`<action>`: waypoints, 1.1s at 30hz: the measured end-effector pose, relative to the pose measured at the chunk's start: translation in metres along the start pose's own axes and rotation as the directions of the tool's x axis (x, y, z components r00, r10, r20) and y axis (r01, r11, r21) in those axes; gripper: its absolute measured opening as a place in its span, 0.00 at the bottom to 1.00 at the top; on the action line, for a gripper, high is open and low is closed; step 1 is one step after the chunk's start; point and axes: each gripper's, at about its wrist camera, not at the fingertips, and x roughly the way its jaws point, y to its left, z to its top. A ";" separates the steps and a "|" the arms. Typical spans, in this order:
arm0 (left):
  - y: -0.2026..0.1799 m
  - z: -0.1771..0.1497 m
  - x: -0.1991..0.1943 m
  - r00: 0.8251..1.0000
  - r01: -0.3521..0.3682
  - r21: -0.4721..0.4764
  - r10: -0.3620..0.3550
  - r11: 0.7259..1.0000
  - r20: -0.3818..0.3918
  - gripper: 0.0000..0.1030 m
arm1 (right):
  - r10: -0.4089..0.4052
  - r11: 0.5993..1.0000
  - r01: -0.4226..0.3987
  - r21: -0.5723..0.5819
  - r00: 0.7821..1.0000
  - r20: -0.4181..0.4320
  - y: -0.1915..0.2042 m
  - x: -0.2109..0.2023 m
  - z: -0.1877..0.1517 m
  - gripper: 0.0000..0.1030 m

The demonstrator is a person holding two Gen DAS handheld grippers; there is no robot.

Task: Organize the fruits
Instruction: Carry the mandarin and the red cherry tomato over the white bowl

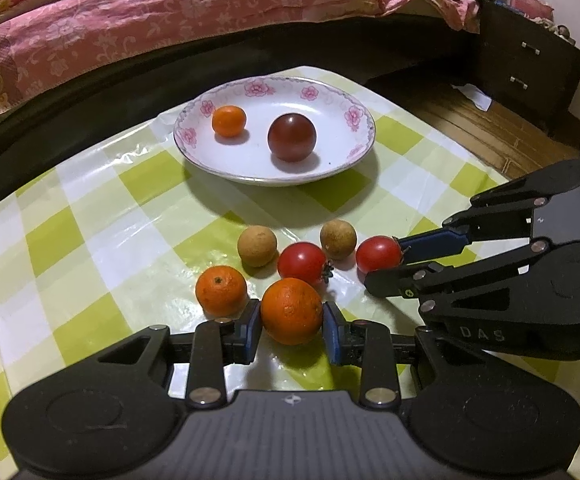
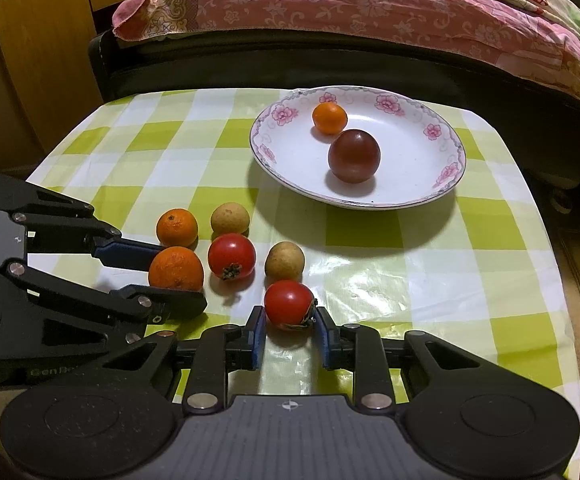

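On the green-checked tablecloth [image 1: 89, 216] lies a cluster of fruit. My left gripper [image 1: 290, 318] [image 2: 177, 276] is shut on the larger orange [image 1: 292, 311] [image 2: 175, 268], which rests on the cloth. My right gripper [image 2: 290, 320] [image 1: 386, 264] is shut on a red tomato [image 2: 289, 304] [image 1: 378, 254], also on the cloth. Between them lie a second tomato [image 1: 302, 262] [image 2: 231, 256], a small orange [image 1: 221, 290] [image 2: 177, 227] and two tan longans [image 1: 257, 246] [image 1: 338, 239]. Behind stands a flowered white plate [image 1: 273, 179] [image 2: 370, 205] holding a small orange [image 1: 229, 121] and a dark red fruit [image 1: 292, 137].
A bed with a pink quilt [image 1: 169, 12] runs close along the table's far edge. A dark nightstand [image 1: 530, 64] stands at the back right, and a wooden cabinet [image 2: 29, 60] at the back left. The table's right edge drops to a wooden floor [image 1: 470, 128].
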 end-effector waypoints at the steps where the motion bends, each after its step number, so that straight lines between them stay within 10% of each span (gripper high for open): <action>1: 0.000 0.001 -0.001 1.000 0.000 -0.002 0.000 1.000 0.003 0.38 | 0.000 1.000 0.000 0.002 1.000 0.001 0.000 0.000 0.000 0.22; 33: 0.008 0.077 0.031 0.992 -0.053 -0.012 0.054 0.999 0.115 0.37 | -0.096 0.992 0.085 0.088 0.986 0.134 -0.045 0.007 0.056 0.22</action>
